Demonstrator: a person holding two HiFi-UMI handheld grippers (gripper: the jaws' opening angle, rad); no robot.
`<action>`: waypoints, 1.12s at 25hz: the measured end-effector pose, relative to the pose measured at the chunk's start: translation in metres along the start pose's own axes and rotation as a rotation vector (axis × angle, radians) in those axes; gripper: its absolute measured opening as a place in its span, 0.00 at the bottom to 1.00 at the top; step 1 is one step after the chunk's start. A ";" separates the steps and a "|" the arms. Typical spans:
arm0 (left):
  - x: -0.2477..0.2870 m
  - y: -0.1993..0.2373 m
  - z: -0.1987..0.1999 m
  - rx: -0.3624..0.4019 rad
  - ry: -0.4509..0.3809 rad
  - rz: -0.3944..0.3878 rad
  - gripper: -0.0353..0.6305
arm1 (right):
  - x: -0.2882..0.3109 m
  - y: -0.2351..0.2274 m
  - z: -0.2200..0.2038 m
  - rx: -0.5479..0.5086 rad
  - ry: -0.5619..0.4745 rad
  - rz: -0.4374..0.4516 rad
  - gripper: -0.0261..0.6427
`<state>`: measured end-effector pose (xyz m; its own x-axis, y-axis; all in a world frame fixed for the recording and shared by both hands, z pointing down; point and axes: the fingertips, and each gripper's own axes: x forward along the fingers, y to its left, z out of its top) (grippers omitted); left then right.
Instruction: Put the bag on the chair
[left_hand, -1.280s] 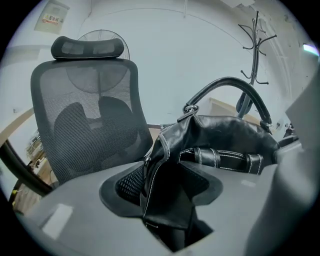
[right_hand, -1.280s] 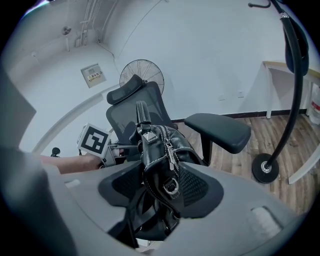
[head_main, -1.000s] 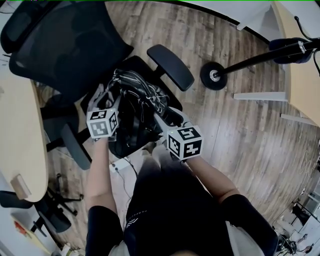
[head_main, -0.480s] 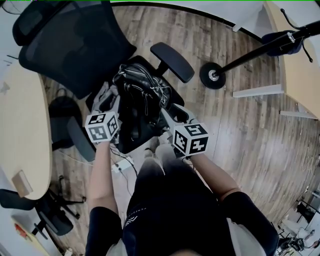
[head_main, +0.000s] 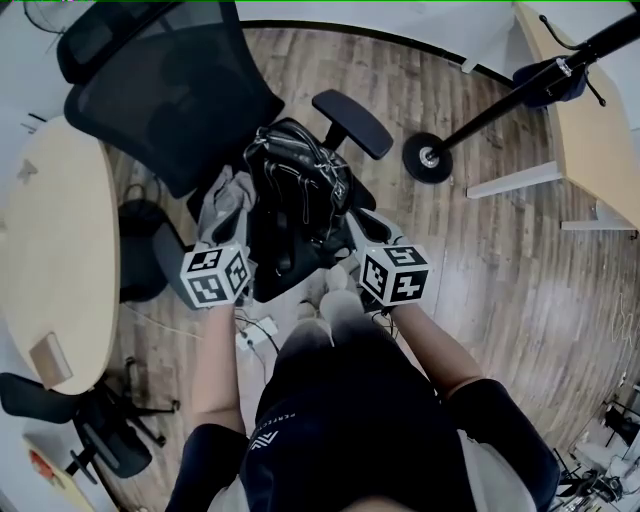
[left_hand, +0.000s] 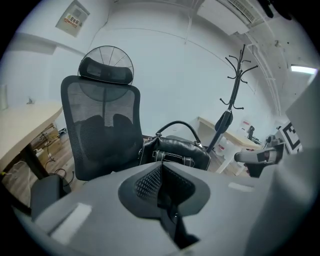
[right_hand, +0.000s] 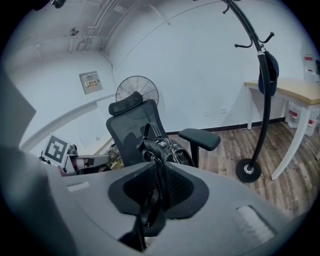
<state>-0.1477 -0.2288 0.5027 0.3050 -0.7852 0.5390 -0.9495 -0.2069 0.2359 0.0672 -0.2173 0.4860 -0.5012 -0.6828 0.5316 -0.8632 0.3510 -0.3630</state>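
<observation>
A black leather bag (head_main: 300, 185) with a looped handle stands upright on the seat of the black mesh office chair (head_main: 175, 95). It also shows in the left gripper view, bag (left_hand: 177, 152), and in the right gripper view, bag (right_hand: 162, 150). My left gripper (head_main: 242, 190) is at the bag's left side, a short way off; its jaws are shut with nothing in them (left_hand: 161, 170). My right gripper (head_main: 346, 213) is at the bag's right side. Its jaws are closing to a narrow slit (right_hand: 159, 172), and I make out nothing pressed between them.
The chair's right armrest (head_main: 350, 122) juts out beyond the bag. A coat stand's round base (head_main: 428, 157) sits on the wood floor to the right. Wooden desks flank the spot, left (head_main: 50, 250) and right (head_main: 590, 110). Cables (head_main: 255, 335) lie under the seat's front edge.
Both grippers' jaws have closed in from wide open. The bag stays standing on the seat, and the head view has shifted slightly.
</observation>
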 end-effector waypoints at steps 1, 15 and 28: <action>-0.005 -0.001 0.000 -0.002 -0.002 -0.001 0.08 | -0.003 0.001 0.001 0.000 -0.005 -0.006 0.12; -0.065 -0.012 0.003 -0.008 -0.050 0.010 0.08 | -0.025 0.014 -0.004 -0.027 -0.006 -0.051 0.04; -0.085 -0.005 -0.016 -0.067 -0.033 0.042 0.08 | -0.024 0.021 0.000 -0.051 0.010 -0.055 0.04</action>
<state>-0.1677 -0.1511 0.4688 0.2614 -0.8116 0.5225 -0.9540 -0.1350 0.2676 0.0612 -0.1937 0.4651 -0.4533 -0.6956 0.5574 -0.8913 0.3456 -0.2936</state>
